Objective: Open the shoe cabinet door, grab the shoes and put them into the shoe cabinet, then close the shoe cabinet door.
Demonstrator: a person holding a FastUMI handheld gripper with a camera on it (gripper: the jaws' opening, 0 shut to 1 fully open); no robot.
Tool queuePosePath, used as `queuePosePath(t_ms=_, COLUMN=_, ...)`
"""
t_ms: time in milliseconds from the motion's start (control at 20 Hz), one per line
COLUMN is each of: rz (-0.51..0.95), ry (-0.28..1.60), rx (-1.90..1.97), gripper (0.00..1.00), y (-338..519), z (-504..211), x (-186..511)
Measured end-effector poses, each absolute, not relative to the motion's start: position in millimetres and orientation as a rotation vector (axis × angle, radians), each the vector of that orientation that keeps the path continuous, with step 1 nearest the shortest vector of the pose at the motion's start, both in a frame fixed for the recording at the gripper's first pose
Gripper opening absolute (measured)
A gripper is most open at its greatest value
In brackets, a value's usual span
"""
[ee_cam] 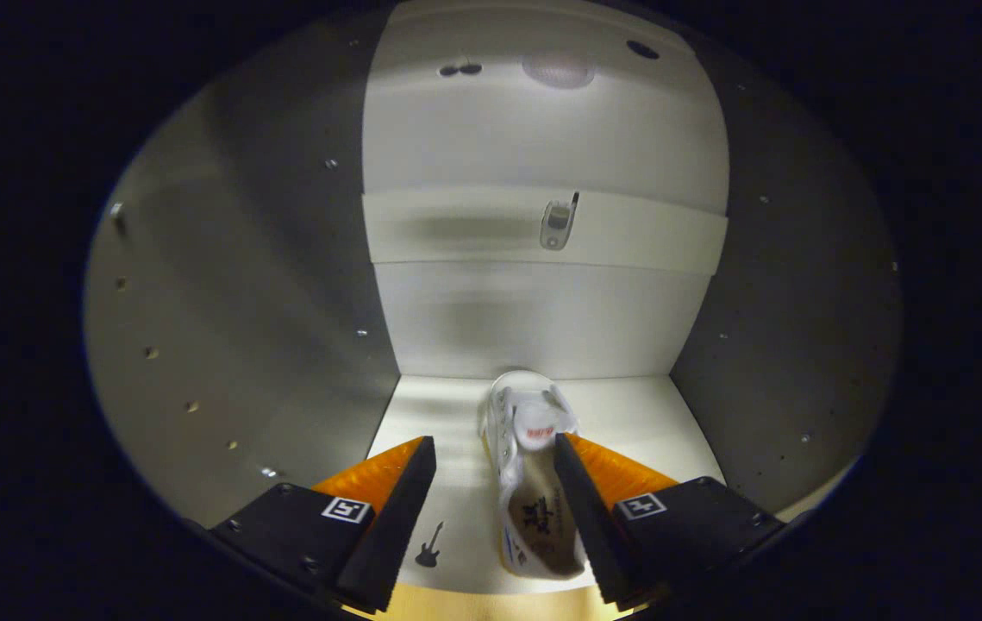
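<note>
**Gripper view: shoe on cabinet floor, fingers spread**

Left side panel (223, 345): pale, dotted with small shelf-pin holes.
Guitar-shaped sticker (428, 547): small, dark, on the floor panel (439, 405) just inside the left finger.
Gripper (495, 453): reaches level into the shoe cabinet (542, 138), jaws wide apart, clamping nothing.
Shoe (529, 483): white, lying between the fingers, close against the right one; contact cannot be told. Toe points at the back wall.
Metal fitting (558, 224): on the rear cross rail.
</note>
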State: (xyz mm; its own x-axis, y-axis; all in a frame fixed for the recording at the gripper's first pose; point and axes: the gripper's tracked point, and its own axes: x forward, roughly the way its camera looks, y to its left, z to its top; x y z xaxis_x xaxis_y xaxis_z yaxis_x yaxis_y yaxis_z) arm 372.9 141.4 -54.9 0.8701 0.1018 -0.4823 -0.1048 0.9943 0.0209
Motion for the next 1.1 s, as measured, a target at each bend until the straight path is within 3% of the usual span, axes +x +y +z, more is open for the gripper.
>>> queuePosePath(t_ms=150, rz=0.119, ry=0.412, rx=0.007, gripper=0.99, y=139, z=-22, x=327)
queuePosePath(t_ms=450, rz=0.097, ry=0.230, rx=-0.010, gripper=0.99, y=121, z=29, x=214)
queuePosePath(t_ms=1100, rz=0.201, ry=0.194, rx=0.003, gripper=0.98, y=66, z=0, x=-22)
